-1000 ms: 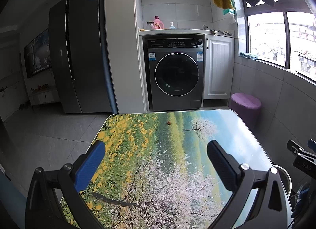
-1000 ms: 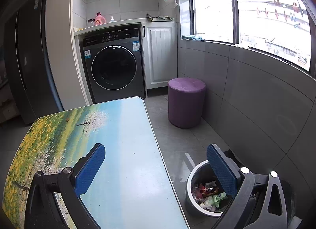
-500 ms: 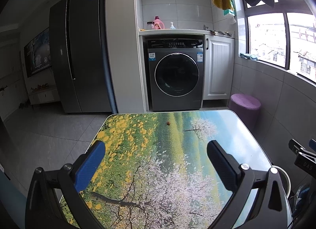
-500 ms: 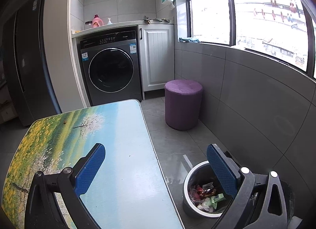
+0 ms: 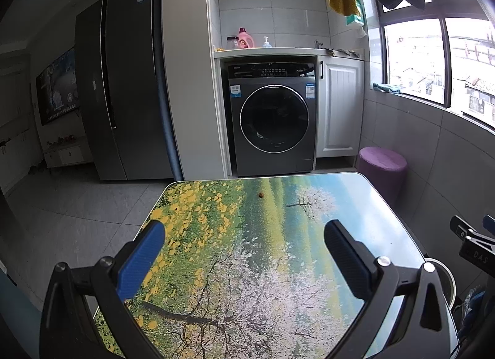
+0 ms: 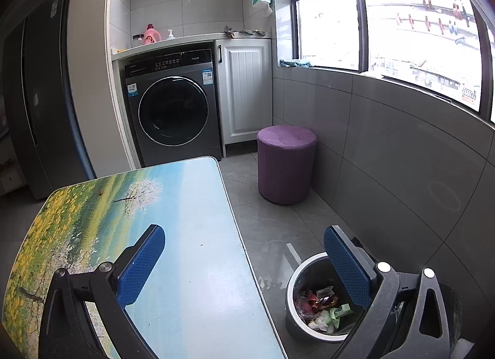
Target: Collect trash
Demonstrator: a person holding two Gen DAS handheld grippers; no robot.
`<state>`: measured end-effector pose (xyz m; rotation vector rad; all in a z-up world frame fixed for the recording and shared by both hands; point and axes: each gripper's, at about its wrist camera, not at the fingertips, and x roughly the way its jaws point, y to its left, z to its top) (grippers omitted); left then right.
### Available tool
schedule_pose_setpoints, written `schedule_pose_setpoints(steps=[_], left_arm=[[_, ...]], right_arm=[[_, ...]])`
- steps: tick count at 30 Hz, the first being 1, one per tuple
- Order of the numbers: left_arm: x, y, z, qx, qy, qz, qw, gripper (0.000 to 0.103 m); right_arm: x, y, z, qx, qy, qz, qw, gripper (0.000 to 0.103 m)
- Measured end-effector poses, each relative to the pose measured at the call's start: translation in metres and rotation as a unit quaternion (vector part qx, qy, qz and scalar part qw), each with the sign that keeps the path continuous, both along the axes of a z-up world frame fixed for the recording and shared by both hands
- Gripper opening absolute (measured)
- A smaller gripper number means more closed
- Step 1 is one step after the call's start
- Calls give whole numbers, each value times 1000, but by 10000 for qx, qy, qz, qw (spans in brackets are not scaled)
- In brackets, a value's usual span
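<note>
- The left hand-held gripper (image 5: 244, 246) hangs over the bench (image 5: 278, 266), its blue-padded jaws spread wide with nothing between them.
- The right hand-held gripper (image 6: 244, 247) is likewise wide apart and empty, straddling the bench edge and the trash bin (image 6: 304, 269) on the floor beside it.
- Wrappers (image 6: 318, 303) lie inside the bin.
- One small brown scrap (image 5: 261, 195), possibly a crumb, sits near the bench's far edge.
- The washing machine (image 5: 273, 117) carries stickers too small to read; "DAS" shows on a black clip (image 5: 473, 247).
</note>
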<state>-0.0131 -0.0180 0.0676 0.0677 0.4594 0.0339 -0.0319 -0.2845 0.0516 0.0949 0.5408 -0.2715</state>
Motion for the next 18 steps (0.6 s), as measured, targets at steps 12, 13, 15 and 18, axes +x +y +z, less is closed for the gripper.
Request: schedule_pose_setpoints(steps=[12,13,15,18], left_arm=[[-9,-6,6,-59,-84,-60,9999,103],[-9,-6,6,-61,-91,-76,9999,103],[-11,-7,7,-79,-113,-95,9999,103],[-13,-7,8,-123,-120,-125,9998,103]], right_arm=[[-8,1,5,4,-117,-64,9999,103],[-9,0,6,6,-126,-71,9999,103],[-10,1,7,11,-143,-79,9999,103],[-12,2,10,-19,-174,-99,9998,103]])
